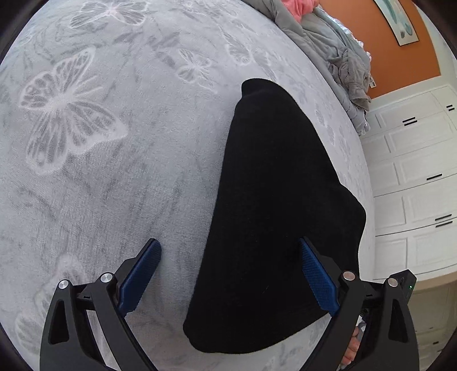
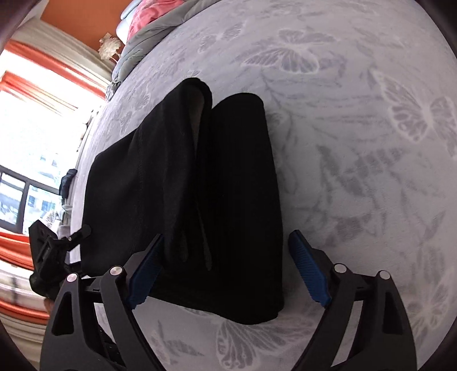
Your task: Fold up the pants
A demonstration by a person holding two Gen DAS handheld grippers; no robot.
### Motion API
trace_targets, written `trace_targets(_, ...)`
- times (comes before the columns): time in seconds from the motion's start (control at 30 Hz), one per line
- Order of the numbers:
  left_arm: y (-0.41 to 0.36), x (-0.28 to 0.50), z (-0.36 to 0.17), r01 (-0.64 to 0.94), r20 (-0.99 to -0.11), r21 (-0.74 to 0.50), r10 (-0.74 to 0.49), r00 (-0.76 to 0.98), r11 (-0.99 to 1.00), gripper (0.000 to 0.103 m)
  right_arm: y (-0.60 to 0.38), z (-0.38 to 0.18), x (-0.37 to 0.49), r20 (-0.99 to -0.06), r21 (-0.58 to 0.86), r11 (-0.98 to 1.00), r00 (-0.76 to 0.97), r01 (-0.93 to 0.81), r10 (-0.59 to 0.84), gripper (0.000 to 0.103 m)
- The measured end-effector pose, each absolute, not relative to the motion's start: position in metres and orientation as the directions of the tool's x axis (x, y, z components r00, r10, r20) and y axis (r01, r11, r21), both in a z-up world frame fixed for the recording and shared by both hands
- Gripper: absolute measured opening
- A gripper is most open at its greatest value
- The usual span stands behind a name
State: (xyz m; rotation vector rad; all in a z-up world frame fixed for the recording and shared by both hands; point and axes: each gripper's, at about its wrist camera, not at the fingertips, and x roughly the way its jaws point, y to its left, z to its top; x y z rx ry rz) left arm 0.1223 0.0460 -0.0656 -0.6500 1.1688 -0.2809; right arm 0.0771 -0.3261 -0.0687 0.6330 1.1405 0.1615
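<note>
Black pants [image 1: 274,217] lie flat on a grey bedspread with a butterfly pattern [image 1: 114,159]. In the right wrist view the pants [image 2: 234,185] show two long layers side by side, with a seam gap running between them. My left gripper [image 1: 228,242] hangs open over the pants' near end, its left pad [image 1: 141,281] above bare bedspread and its right pad [image 1: 318,281] above the black cloth. My right gripper [image 2: 227,234] is also open over the near end of the pants, both blue pads clear of the cloth. The left gripper's black frame [image 2: 48,251] shows at the pants' left side.
Crumpled grey bedding [image 1: 342,65] and a pink cloth [image 2: 145,20] are piled at the far end of the bed. White drawers [image 1: 414,177] stand past the bed's right edge. A bright window with orange curtains [image 2: 34,159] is to the left.
</note>
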Motion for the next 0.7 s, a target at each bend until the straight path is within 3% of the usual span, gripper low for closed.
trace_targets(0.07, 0.039, 0.123, -0.064, -0.06, -0.724, -0.642, -0.579, 0.374, 0.764, 0.06, -0.325, -0.069, 0.077, -0.771, 0.575, 0.8, 0.439, 0.17, 0.461, 0.055)
trace_targets(0.1, 0.036, 0.124, -0.065, -0.051, -0.725, -0.646, -0.591, 0.355, 0.762, 0.048, -0.322, -0.068, 0.078, -0.76, 0.588, 0.796, 0.436, 0.146, 0.481, 0.045)
trace_targets(0.13, 0.036, 0.124, -0.064, -0.043, -0.721, -0.645, -0.59, 0.363, 0.763, 0.039, -0.319, -0.065, 0.077, -0.758, 0.586, 0.798, 0.442, 0.138, 0.48, 0.04)
trace_targets(0.23, 0.046, 0.118, -0.049, -0.018, -0.659, -0.71, -0.655, 0.369, 0.704, 0.03, -0.309, -0.032, 0.062, -0.714, 0.601, 0.799, 0.47, 0.031, 0.519, 0.034)
trace_targets(0.33, 0.065, 0.095, -0.023, 0.017, -0.619, -0.745, -0.7, 0.355, 0.667, 0.029, -0.302, -0.006, 0.029, -0.651, 0.651, 0.756, 0.464, -0.068, 0.601, 0.037)
trace_targets(0.37, 0.072, 0.084, -0.016, 0.025, -0.622, -0.743, -0.703, 0.344, 0.669, 0.029, -0.298, -0.006, 0.019, -0.656, 0.652, 0.753, 0.433, -0.087, 0.618, 0.04)
trace_targets(0.4, 0.079, 0.074, -0.011, 0.037, -0.627, -0.739, -0.706, 0.328, 0.673, 0.03, -0.292, -0.012, 0.01, -0.679, 0.64, 0.763, 0.396, -0.095, 0.618, 0.05)
trace_targets(0.43, 0.084, 0.062, -0.01, 0.05, -0.646, -0.72, -0.696, 0.314, 0.692, 0.033, -0.288, -0.021, 0.002, -0.717, 0.604, 0.792, 0.373, -0.09, 0.589, 0.057)
trace_targets(0.53, 0.093, 0.036, -0.029, 0.033, -0.793, -0.548, -0.532, 0.297, 0.836, 0.045, -0.287, -0.036, -0.013, -0.823, 0.452, 0.891, 0.407, 0.047, 0.396, 0.058)
trace_targets(0.57, 0.098, 0.029, -0.033, 0.016, -0.825, -0.489, -0.469, 0.317, 0.872, 0.045, -0.286, -0.03, -0.017, -0.794, 0.479, 0.877, 0.446, 0.039, 0.414, 0.058)
trace_targets(0.6, 0.104, 0.024, -0.033, 0.02, -0.819, -0.481, -0.457, 0.347, 0.877, 0.053, -0.283, -0.02, -0.02, -0.746, 0.524, 0.852, 0.488, 0.011, 0.452, 0.059)
trace_targets(0.67, 0.117, 0.016, -0.017, 0.03, -0.803, -0.451, -0.421, 0.421, 0.892, 0.056, -0.266, -0.004, -0.021, -0.692, 0.554, 0.83, 0.52, -0.064, 0.501, 0.066)
trace_targets(0.7, 0.122, 0.012, -0.007, 0.034, -0.79, -0.427, -0.391, 0.472, 0.904, 0.063, -0.256, -0.003, -0.019, -0.703, 0.529, 0.845, 0.52, -0.074, 0.486, 0.071)
